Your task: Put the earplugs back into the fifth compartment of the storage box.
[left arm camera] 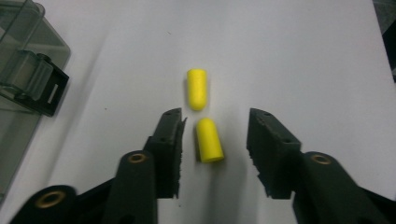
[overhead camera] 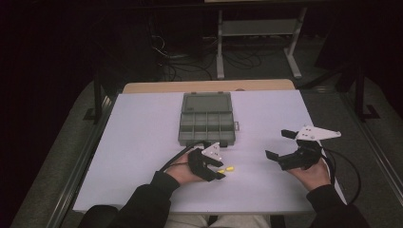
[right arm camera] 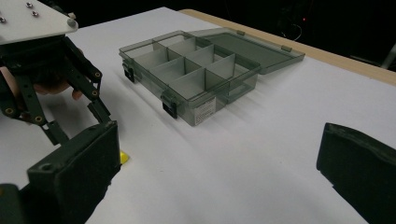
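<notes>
Right gripper view hides most of what your left gripper [right arm camera: 70, 116] is working on: your right gripper's [right arm camera: 219, 172] near jaw covers all but a yellow sliver of one earplug [right arm camera: 123, 157] at its edge, and the far jaw is cut off at the frame's lower right. Your left hand behind the linkage is mostly hidden, with just a fingertip showing.

In the left gripper view your jaws stand partly open on either side of the near earplug [left arm camera: 208, 139], touching it on neither side; it lies on the white surface [left arm camera: 303, 60] closer to the left jaw. The second earplug [left arm camera: 196, 88] lies just beyond it, almost end to end, outside the jaws. The box [left arm camera: 23, 79] is cut off at the left edge, only a corner and a black latch showing.

From the high view, your right gripper [overhead camera: 280, 143] is wide open and holds nothing, well apart from the earplugs [overhead camera: 226, 169]. The box [overhead camera: 207, 118] sits mid-surface with its lid folded back, its compartments too dim to read. Beyond the surface [overhead camera: 142, 128] the floor is dark, with cables and a stand's legs barely made out.
</notes>
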{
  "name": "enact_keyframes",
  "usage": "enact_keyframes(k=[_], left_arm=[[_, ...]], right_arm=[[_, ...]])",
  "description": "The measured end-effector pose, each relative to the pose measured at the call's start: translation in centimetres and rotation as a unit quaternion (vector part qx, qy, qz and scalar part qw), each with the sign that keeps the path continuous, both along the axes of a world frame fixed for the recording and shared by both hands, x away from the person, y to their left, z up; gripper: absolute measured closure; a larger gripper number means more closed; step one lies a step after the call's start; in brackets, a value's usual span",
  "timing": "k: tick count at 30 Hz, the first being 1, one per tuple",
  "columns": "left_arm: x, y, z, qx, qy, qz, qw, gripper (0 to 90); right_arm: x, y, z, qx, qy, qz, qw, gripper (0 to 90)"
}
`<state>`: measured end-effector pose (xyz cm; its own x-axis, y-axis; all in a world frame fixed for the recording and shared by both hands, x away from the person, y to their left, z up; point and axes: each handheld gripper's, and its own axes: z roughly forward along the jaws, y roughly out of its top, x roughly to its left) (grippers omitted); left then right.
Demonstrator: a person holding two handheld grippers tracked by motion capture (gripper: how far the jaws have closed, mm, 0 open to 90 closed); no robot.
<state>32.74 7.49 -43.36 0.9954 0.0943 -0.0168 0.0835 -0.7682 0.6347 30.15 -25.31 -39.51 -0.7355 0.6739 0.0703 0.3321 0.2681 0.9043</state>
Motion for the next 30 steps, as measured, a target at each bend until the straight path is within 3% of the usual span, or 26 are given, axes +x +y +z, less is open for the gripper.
enact_keyframes(k=[7,11,16,23,30], left_arm=[[0.3,0.0,-0.2,0.003,-0.002,-0.002,1.0,71.2],[0.7,0.1,-0.4,0.001,0.015,0.006,0.9999,79.8],[0.9,0.3,-0.2,0.002,0.018,0.014,0.9997,82.0],[1.2,1.1,1.1,-0.012,0.009,0.019,0.9997,82.0],[2.2,3.3,3.6,-0.042,-0.004,0.047,0.998,82.0]], right_arm=[[0.0,0.0,0.0,0.0,0.0,0.001,1.0,0.0],[0.0,0.0,0.0,0.0,0.002,0.003,1.0,0.0],[0.0,0.0,0.0,-0.001,0.003,0.003,1.0,0.0],[0.0,0.0,0.0,0.0,0.002,0.002,1.0,0.0],[0.0,0.0,0.0,-0.001,0.003,0.001,1.0,0.0]])
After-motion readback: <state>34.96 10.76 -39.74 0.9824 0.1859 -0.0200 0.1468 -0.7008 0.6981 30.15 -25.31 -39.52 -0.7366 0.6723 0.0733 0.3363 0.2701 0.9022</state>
